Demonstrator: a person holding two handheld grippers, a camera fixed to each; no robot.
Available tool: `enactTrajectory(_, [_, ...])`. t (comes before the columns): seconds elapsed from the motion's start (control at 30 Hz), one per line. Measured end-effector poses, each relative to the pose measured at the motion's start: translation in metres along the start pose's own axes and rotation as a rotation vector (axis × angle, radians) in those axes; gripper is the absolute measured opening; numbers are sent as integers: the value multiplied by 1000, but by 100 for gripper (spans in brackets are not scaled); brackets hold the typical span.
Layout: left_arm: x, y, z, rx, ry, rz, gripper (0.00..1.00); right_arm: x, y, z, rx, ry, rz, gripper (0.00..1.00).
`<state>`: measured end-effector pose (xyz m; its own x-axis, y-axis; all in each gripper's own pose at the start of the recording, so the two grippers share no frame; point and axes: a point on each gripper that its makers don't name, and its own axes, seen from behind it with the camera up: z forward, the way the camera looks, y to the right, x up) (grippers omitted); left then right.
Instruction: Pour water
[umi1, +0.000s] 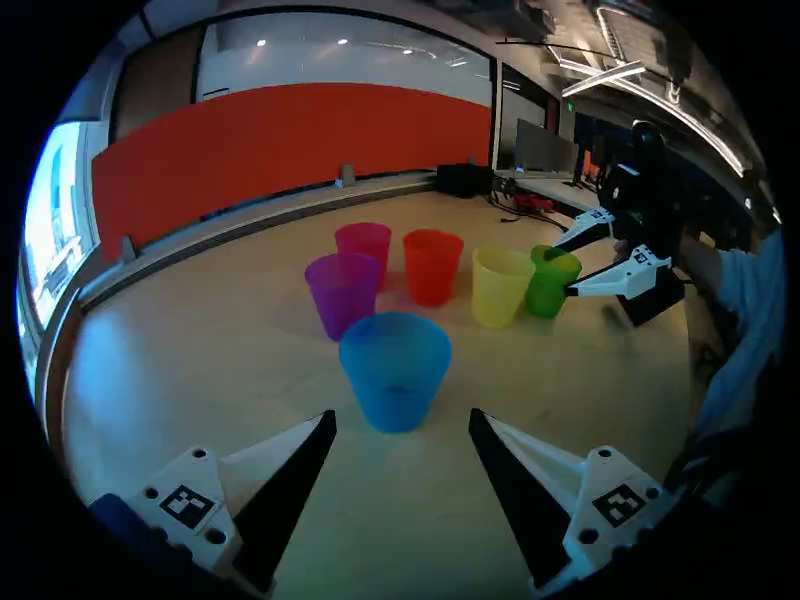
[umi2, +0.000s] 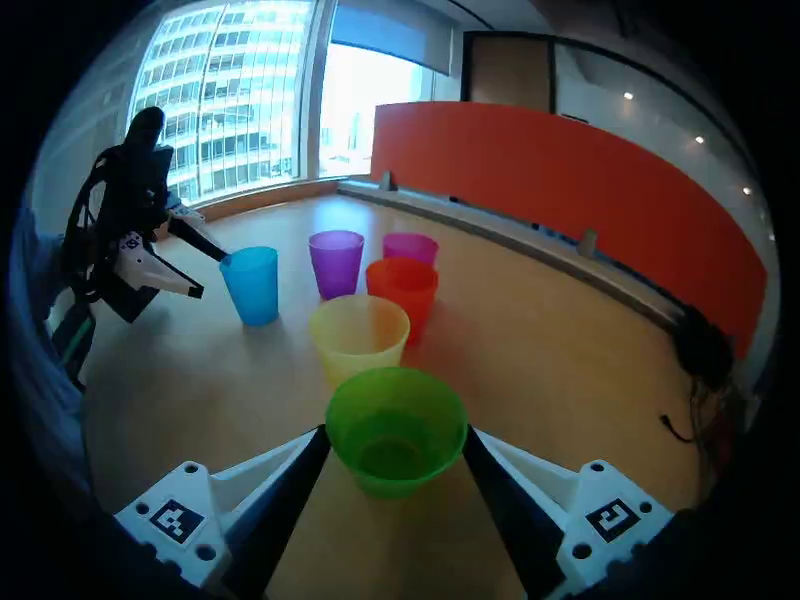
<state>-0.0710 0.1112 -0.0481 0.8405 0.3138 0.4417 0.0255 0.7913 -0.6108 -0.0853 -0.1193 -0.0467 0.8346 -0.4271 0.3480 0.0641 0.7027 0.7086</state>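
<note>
The left claw (umi1: 402, 415) is spread open and holds nothing. The blue cup (umi1: 395, 370) stands just ahead of its fingertips, centred on the gap, which looks like a line-up either to take it or to steady it as the receiving vessel. The right claw (umi2: 395, 432) has the green cup (umi2: 397, 455) between its two fingers, one on each side of the wall below the rim. This is a side-on hold that would suit lifting and tipping, but whether the fingers press the cup or merely flank it cannot be told. Beyond the green cup, farther out from the right claw, stand the yellow cup (umi2: 358, 335), the orange-red cup (umi2: 402, 290), the purple cup (umi2: 336, 262) and the pink cup (umi2: 411, 247). They are clustered close together on the table (umi1: 200, 360), probably so that any of them can be reached with a short move. Every cup stands upright with its mouth up and its narrower base down, so its long axis is vertical and crosses the fingers at a right angle. The green cup points neither toward nor away from the blue one, so a pour would call for tilting its rim over. The bottom of the green cup looks darker, but whether it holds water is unclear.
</note>
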Motion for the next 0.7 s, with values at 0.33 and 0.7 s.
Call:
enactTrajectory(0.33, [4, -13, -20, 56, 66, -42, 99, -8, 9, -34, -65, 24, 25, 100])
enactTrajectory(0.7, [27, -29, -39, 167, 203, -47, 98, 10, 15, -57, -140, 122, 65, 100])
